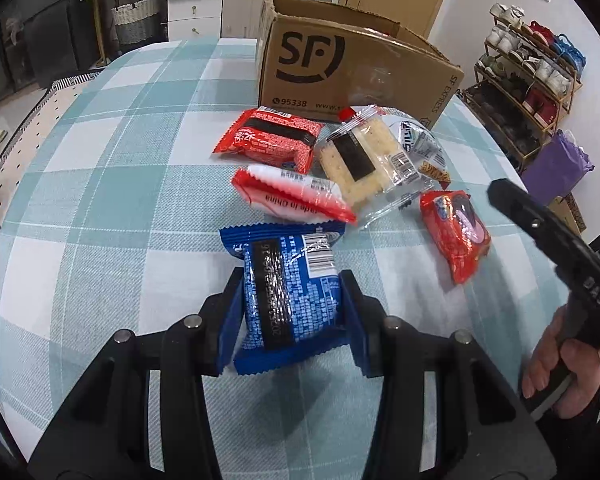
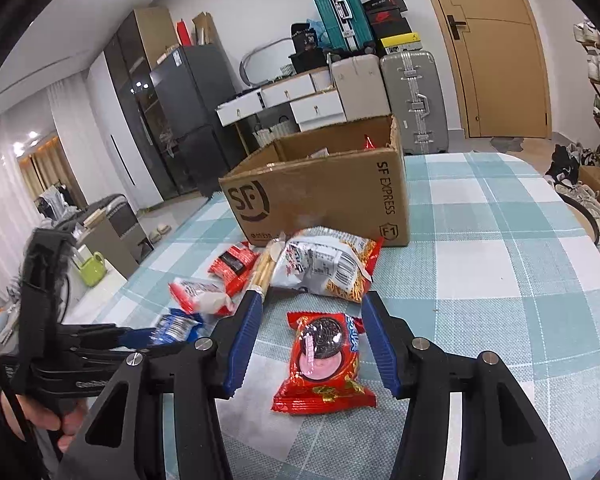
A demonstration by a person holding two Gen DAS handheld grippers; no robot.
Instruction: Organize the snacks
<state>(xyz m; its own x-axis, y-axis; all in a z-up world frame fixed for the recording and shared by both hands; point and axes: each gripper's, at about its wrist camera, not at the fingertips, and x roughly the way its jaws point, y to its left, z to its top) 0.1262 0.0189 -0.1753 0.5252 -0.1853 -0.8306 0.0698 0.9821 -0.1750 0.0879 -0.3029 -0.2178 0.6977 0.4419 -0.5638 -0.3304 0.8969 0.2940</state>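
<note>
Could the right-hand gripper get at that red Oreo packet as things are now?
Probably yes. The right gripper hangs open with the red Oreo packet lying flat on the tablecloth between its fingers, pads apart from it. Nothing covers the packet.

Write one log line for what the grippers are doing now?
left gripper: shut on blue snack pack | right gripper: open around red cookie pack | cardboard box: behind

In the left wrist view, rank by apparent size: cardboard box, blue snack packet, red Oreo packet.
1. cardboard box, though farthest.
2. blue snack packet, enlarged by nearness.
3. red Oreo packet.
</note>
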